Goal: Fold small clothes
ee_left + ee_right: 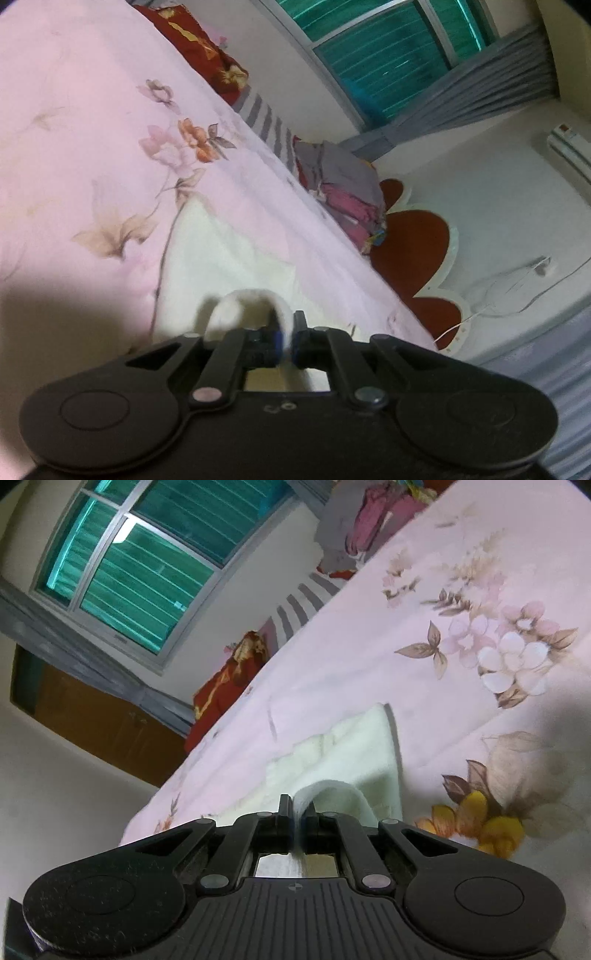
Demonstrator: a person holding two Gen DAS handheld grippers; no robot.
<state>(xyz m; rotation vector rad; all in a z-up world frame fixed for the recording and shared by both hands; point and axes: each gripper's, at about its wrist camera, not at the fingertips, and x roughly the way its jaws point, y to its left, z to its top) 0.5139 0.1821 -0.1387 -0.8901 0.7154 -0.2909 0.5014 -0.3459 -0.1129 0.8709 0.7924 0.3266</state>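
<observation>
A small cream-white garment (229,251) lies flat on the pink floral bedsheet (92,110), just ahead of both grippers. In the left wrist view my left gripper (287,334) pinches a rolled-up edge of this garment; a white strip shows between its blue pads. In the right wrist view the same garment (354,746) is partly doubled over. My right gripper (297,810) is shut on another edge of it, and the cloth arches up from the nearly touching jaws. The fabric under both grippers is hidden.
A pile of grey and pink clothes (343,184) sits at the bed's far edge, also seen in the right wrist view as a pile (354,524). A red patterned cloth (195,48) lies further along. Beyond are a red headboard (410,251), a wall and a window (140,565).
</observation>
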